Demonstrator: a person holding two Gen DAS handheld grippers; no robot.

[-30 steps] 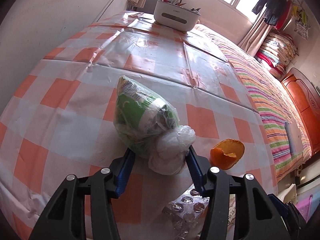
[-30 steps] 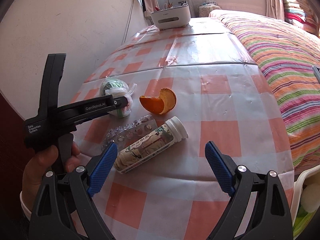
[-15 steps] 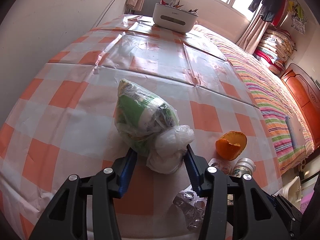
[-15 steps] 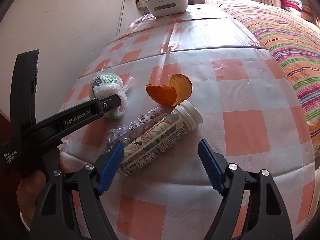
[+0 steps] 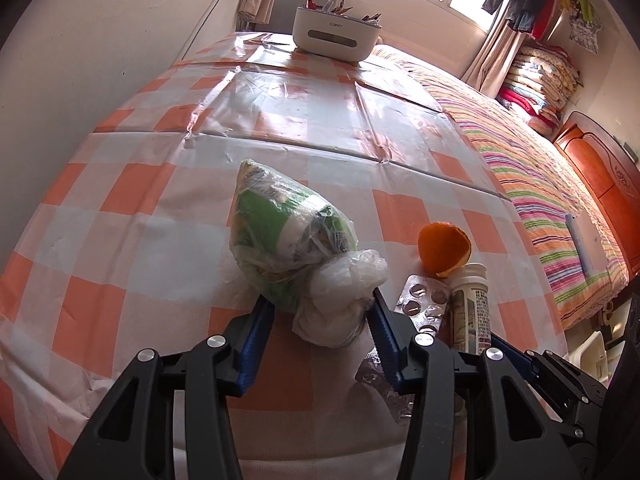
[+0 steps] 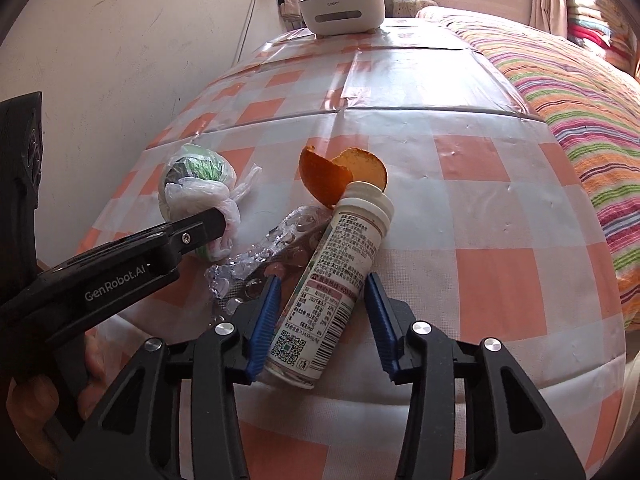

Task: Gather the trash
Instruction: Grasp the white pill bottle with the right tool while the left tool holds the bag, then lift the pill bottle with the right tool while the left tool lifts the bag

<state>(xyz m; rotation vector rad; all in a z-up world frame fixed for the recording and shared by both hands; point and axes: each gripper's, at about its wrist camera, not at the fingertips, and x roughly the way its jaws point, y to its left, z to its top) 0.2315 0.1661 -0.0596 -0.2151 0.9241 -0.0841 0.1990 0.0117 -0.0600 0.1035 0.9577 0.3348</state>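
Note:
A knotted clear plastic bag of green and white rubbish (image 5: 288,240) lies on the checked tablecloth. My left gripper (image 5: 322,310) is shut on its white knotted end; the bag also shows in the right wrist view (image 6: 198,184). A white-capped tube bottle (image 6: 332,276) lies between the fingers of my right gripper (image 6: 322,300), which is open around it with gaps on both sides. A foil blister pack (image 6: 264,256) lies left of the bottle. An orange peel (image 6: 340,174) sits at the bottle's cap.
A white desk organizer with pens (image 5: 336,34) stands at the table's far end. A striped bed (image 6: 572,92) runs along the right side. A wall (image 5: 100,40) borders the table on the left. The table's near edge (image 6: 400,412) is just under my right gripper.
My right gripper has moved forward and narrowed, so the bottle now lies between its fingers. My left gripper has stayed shut on the bag and shifted only a little.

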